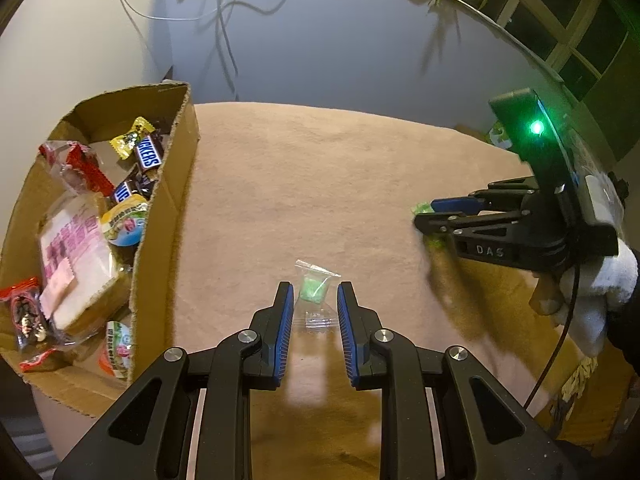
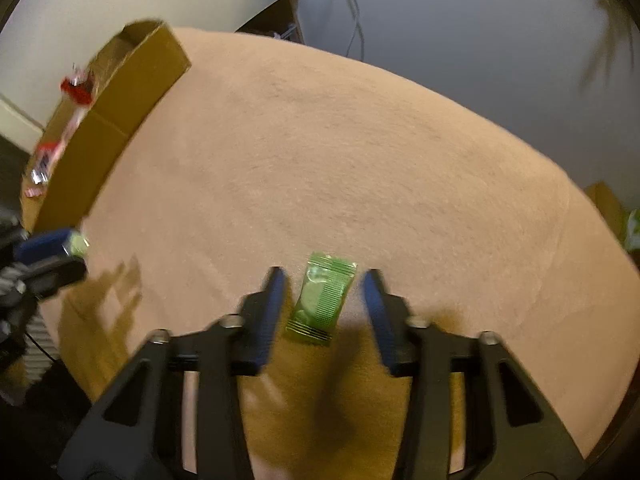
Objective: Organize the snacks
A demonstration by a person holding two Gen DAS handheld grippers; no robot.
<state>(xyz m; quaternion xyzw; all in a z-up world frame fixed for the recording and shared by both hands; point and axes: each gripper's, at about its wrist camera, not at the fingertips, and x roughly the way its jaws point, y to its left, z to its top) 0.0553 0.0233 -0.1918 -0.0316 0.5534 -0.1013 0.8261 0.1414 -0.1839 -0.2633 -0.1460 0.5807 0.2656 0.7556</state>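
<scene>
plainly, from the left wrist view, the left gripper (image 1: 315, 300) points steeply down at the bench (image 1: 320, 184), its blue pads set to either side of a small clear packet (image 1: 316, 294) with a green sweet inside. the pads look just clear of the plastic, so whether it is pinched i cannot tell; the jaws stand narrow. the cardboard box (image 1: 176, 216) just to the left already carries snickers bars, a wrapped sandwich and jelly cups. far to the right, the right gripper (image 1: 424, 216) reaches low over something green.

seen from the right wrist view, the right gripper (image 2: 324, 300) is spread, a green sachet (image 2: 322, 298) lying flat on the bench between the pads and touching neither. the box (image 2: 120, 120) sits well apart, up left.

so the step looks like picking up: next the right jaws should close on the sachet, then lift it toward the box.
</scene>
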